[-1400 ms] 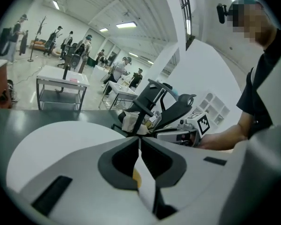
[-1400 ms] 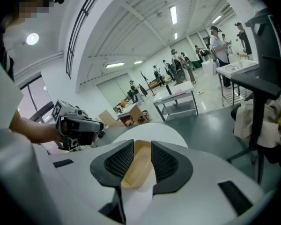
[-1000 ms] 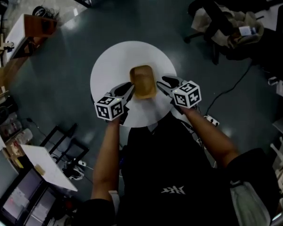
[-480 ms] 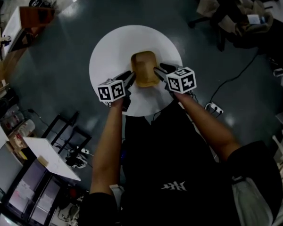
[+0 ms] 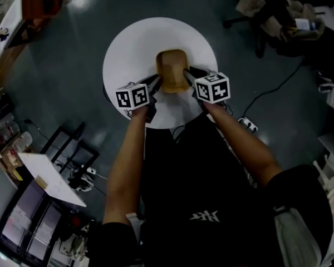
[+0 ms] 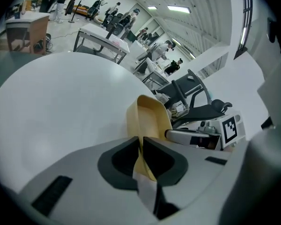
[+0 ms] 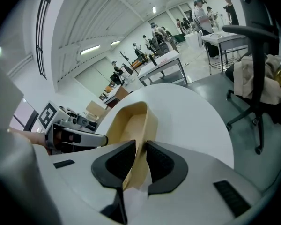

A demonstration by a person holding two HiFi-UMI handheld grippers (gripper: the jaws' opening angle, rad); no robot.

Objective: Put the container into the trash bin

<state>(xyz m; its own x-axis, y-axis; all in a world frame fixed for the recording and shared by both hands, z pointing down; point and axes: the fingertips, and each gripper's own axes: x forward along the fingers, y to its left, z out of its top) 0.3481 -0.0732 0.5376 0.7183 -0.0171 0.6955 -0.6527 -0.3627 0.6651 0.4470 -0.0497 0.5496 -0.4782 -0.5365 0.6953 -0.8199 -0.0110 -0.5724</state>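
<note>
Tan thin-walled oblong container (image 5: 172, 71) sits open side up near the middle of the round white desk (image 5: 133, 49). It looks light and flexible, so I judge the walls will buckle if I squeeze hard. Best hold is the rim on both long sides at once. My left tool (image 6: 140, 142) is closing on the left wall and my right tool (image 7: 141, 146) on the right wall, each with the rim between its pads. The desk top is smooth, so the container may slide. Dark grey floor (image 5: 67, 93) lies all around and an office chair (image 5: 273, 15) stands well off. No trash bin is in view.
</note>
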